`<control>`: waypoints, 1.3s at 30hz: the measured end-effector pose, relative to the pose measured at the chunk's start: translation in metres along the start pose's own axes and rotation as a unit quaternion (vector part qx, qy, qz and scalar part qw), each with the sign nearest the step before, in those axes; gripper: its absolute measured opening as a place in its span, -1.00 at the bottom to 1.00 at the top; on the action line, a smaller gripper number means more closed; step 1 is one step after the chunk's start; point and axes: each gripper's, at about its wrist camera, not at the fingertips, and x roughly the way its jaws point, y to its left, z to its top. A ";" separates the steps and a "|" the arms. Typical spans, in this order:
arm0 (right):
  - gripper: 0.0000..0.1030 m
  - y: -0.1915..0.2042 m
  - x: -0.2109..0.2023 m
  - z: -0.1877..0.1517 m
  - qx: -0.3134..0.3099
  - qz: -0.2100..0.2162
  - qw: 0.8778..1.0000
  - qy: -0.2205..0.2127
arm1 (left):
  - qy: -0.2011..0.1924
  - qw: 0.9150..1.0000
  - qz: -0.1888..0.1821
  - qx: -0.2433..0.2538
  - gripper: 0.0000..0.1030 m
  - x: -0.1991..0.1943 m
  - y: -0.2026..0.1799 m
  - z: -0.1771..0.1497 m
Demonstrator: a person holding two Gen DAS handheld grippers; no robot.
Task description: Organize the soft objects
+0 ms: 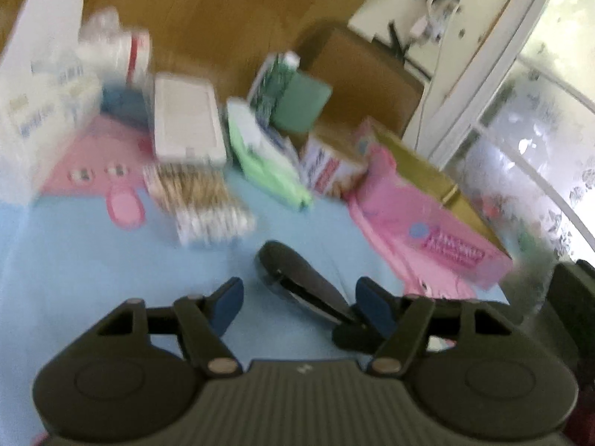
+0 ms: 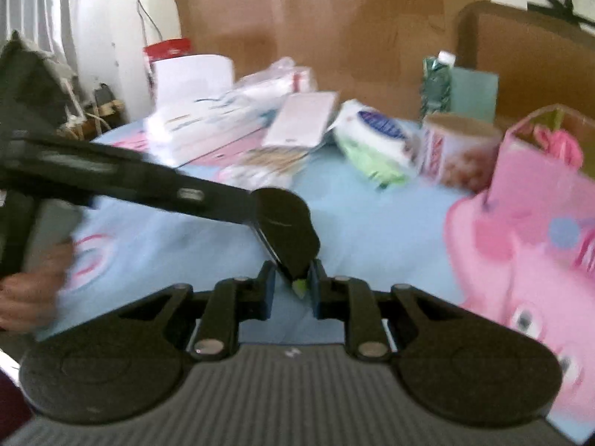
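Right tongs [image 2: 292,288] clamped on one black flat object [image 2: 286,230], small green bit at its tip. Left tongs [image 1: 297,299] apart, nothing between pads. Ahead of left tongs on blue sheet [image 1: 93,260]: one green packet [image 1: 267,156], one white box [image 1: 186,122]; right of them, one pink bag [image 1: 438,230].

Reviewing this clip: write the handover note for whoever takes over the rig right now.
Left gripper: jaws open, gripping nothing; the black object sits between them, over the blue sheet.
Right gripper: jaws shut on the black object's narrow end.
Other items, such as the green pack and pink bag, crowd the sheet's far side.
Done: nothing visibly sorted.
Left: place the black object, then sort the pile. Blur hides detail.
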 end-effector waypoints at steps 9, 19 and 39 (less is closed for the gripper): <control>-0.62 0.005 -0.008 -0.013 0.069 0.041 0.997 -0.022 | 0.013 0.999 -0.016 -0.049 -0.52 0.007 0.002 -0.001; -0.62 -0.025 -0.043 0.001 0.046 -0.073 0.988 -0.131 | -0.016 0.995 -0.074 0.060 -0.61 0.044 -0.089 0.062; -0.56 -0.123 -0.065 0.012 0.122 -0.222 0.944 -0.212 | -0.036 0.987 -0.061 0.142 -0.60 0.115 -0.162 0.081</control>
